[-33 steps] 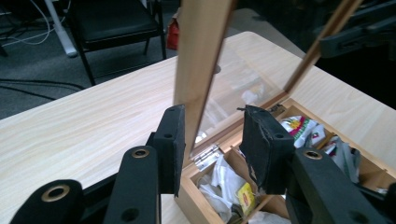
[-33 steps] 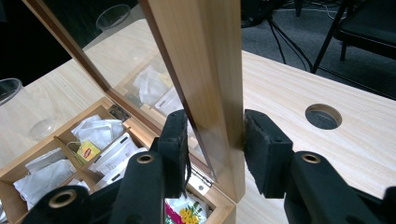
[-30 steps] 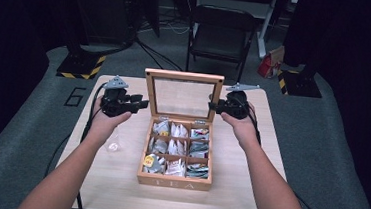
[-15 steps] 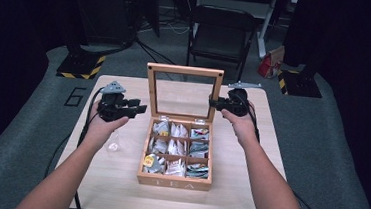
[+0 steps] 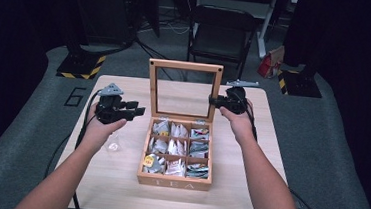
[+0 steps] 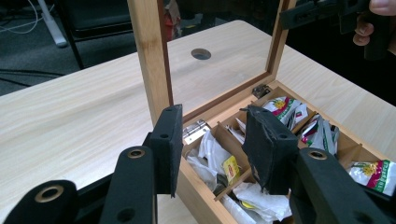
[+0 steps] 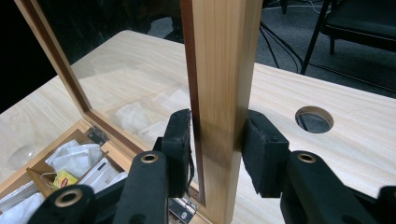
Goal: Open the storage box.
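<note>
- The tea box (image 5: 177, 151) is sitting in the middle of the surface (image 5: 117, 179), with its glass-paned lid (image 5: 183, 92) standing upright on its hinges.
- The right claw (image 7: 217, 154) is clamping the lid's right frame post, one pad pressing on each face.
- The left claw (image 6: 217, 149) is hovering at the box's left side with its pads apart and nothing between them. Since a second ago it has come down from lid height toward the compartments.
- The lid has stayed open in the same upright position across that second.
- Judgement: the right claw is steadying the lid while the left claw is lining up on the tea bags (image 6: 219, 161) in the near-left compartments; the pick is not yet begun.
</note>
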`<state>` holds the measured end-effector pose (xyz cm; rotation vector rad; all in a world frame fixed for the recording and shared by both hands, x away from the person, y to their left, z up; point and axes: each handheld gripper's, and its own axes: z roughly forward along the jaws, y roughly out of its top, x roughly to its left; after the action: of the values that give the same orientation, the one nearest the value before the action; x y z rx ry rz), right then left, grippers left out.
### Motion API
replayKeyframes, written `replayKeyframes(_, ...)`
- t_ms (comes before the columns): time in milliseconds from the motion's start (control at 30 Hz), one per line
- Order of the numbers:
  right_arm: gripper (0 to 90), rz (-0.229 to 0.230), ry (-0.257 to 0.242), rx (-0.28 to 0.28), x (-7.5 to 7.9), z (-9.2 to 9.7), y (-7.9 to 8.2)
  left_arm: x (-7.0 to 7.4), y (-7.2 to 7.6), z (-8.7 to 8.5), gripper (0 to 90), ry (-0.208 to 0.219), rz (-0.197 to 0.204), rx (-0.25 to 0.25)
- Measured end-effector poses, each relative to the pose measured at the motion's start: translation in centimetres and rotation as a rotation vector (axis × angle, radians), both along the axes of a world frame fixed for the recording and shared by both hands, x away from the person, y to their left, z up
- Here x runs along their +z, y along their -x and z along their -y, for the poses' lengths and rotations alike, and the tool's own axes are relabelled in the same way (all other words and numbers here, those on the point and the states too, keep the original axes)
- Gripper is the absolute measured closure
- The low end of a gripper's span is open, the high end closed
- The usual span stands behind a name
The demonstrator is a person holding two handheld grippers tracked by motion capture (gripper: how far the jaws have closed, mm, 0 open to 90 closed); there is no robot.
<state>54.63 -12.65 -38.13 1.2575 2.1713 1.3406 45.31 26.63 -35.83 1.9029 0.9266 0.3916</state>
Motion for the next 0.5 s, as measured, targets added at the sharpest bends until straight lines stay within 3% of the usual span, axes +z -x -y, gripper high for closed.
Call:
replayKeyframes(333,59.8,-0.008,0.005,-0.029,-0.17,-0.44,-0.41,-0.28,0.41,-0.26,56.5,-0.008,-0.009,0.001)
replayKeyframes(500,58.3,-0.011,-0.001,-0.018,-0.15,-0.36,-0.45,-0.44,0.39,-0.35,56.5,-0.006,-0.013,0.001)
